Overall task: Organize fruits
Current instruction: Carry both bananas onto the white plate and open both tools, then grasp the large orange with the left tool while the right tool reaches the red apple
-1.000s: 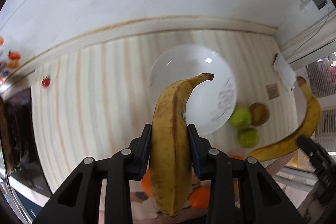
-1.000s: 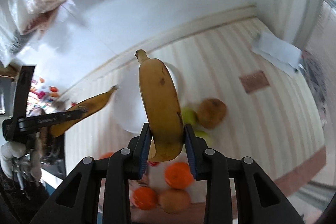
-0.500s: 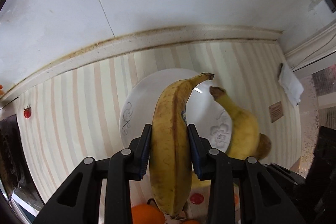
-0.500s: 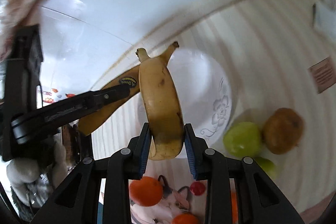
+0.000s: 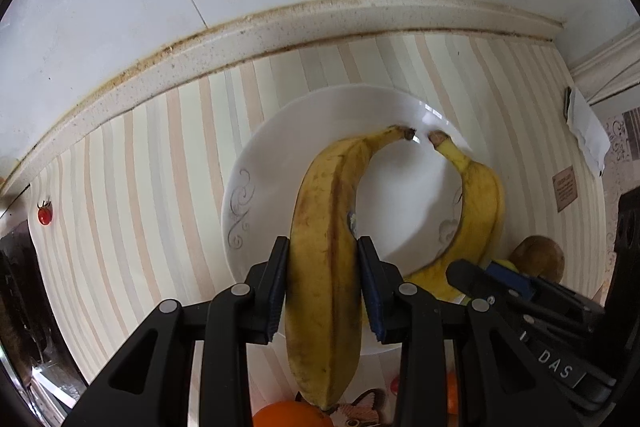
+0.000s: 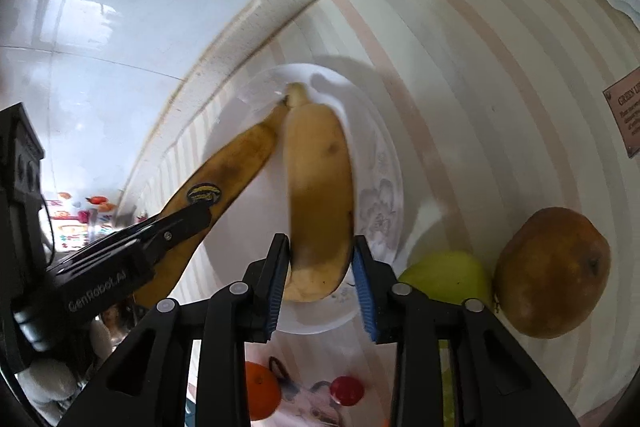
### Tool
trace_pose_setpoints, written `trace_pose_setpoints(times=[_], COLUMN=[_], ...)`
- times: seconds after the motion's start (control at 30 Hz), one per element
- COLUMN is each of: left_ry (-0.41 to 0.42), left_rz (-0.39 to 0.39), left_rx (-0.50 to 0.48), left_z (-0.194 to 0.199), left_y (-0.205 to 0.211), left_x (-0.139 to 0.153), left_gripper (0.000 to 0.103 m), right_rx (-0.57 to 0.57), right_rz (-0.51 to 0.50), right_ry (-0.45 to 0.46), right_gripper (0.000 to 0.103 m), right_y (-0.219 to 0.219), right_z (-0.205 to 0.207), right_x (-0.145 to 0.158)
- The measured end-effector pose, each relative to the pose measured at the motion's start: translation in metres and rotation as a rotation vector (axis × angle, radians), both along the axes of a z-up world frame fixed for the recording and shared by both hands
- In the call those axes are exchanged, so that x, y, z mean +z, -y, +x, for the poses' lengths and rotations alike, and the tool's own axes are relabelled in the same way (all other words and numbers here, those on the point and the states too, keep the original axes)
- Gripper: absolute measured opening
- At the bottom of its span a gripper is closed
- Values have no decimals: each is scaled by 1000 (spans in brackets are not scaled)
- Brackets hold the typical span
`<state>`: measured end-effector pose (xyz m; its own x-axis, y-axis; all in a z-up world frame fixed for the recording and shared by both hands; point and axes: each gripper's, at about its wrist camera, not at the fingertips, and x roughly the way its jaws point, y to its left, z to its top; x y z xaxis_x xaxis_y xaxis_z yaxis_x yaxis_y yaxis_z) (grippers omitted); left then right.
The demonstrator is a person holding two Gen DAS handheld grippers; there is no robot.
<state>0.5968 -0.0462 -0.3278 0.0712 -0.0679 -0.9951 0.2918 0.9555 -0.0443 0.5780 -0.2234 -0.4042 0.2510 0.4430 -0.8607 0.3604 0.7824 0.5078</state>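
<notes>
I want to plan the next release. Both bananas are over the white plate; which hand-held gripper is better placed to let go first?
Probably the right hand-held gripper: its jaws are opening, and its banana seems to lie on the plate. The left hand-held gripper grips its banana firmly.

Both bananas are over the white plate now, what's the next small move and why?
Probably let the right tongs finish opening and back off: their banana already lies on the plate, with a gap showing at one pad. The left tongs grip theirs.
</notes>
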Motion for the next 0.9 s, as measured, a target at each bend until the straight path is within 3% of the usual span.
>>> trace_pose_setpoints(times=[0.13, 0.27, 0.4, 0.43, 0.5, 0.53, 0.7, 0.9], left_ry=[-6, 6, 23, 27, 44, 50, 80, 153], left_rz=[34, 11, -14, -18, -25, -27, -34, -30], left_rx=[14, 54, 100, 108, 123, 132, 192, 232], left_z=[-3, -3, -6, -8, -14, -18, -36, -69], left_y=[-4, -15, -29, -33, -39, -43, -65, -79], left_x=[-3, 8, 19, 21, 26, 28, 39, 65], left_gripper=[33, 37, 50, 65, 85, 87, 93, 93], right_rx=[9, 39, 106, 127, 170, 184, 228, 247], right_rz=[-12, -92, -223, -260, -344, -373, -468, -540], right_ry=[-17, 11, 48, 53, 71, 78, 111, 187], right_gripper=[45, 83, 90, 95, 96, 96, 96, 96], right_y=[-1, -8, -15, -19, -25, -27, -35, -44], right_z=[3, -1, -3, -3, -5, -9, -18, -47], right_x=[-5, 16, 43, 49, 59, 65, 85, 122])
